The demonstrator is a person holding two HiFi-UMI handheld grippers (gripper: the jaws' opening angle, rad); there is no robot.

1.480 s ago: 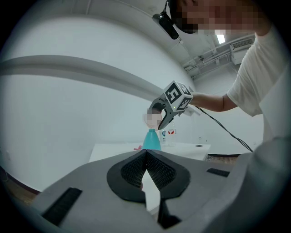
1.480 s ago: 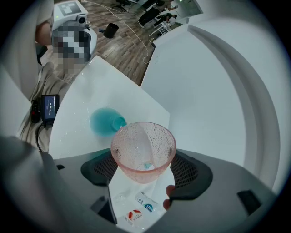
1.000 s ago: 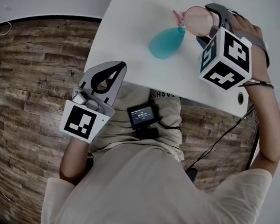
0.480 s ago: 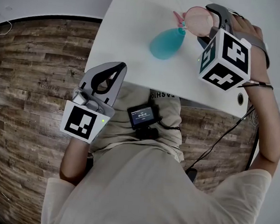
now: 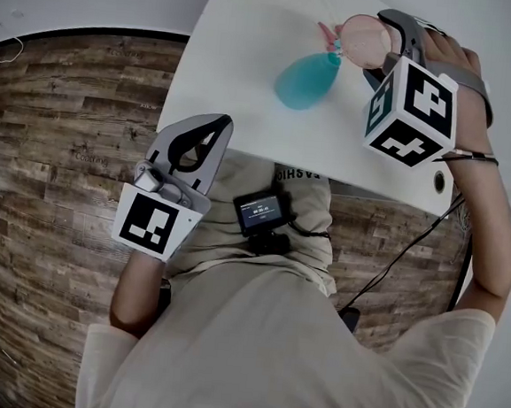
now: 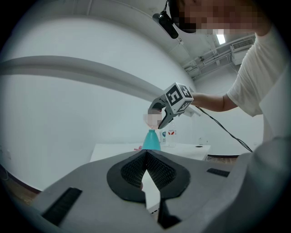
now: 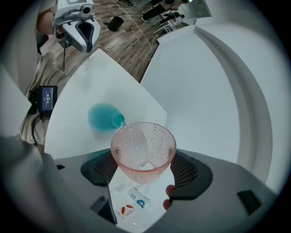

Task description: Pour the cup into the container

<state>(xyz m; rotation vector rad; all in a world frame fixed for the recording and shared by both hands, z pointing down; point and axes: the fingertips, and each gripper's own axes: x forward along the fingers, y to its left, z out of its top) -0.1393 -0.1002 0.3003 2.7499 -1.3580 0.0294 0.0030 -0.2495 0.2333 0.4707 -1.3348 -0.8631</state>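
A pink translucent cup [image 5: 361, 37] hangs tilted above the white table [image 5: 240, 73], with my right gripper [image 5: 383, 52] shut on it. In the right gripper view the cup [image 7: 143, 152] sits between the pads, wet inside, its lip right at the narrow neck of the teal container [image 7: 103, 117]. A thin trickle of water shows at the lip. The teal container [image 5: 305, 79] stands on the table, left of the cup. My left gripper [image 5: 191, 153] hovers off the table's near edge, jaws shut with nothing in them. From it, the container [image 6: 151, 140] shows far ahead.
Two small plastic bottles [image 7: 132, 204] stand on the table under the cup. A cable hole [image 5: 439, 180] lies near the table's right front edge, and a cable hangs from my right gripper. A small screen device [image 5: 260, 210] sits on the person's chest. Wooden floor surrounds the table.
Hardly anything differs: the right gripper keeps the cup tilted over the container, shifted only a few pixels. The left gripper stays where it was.
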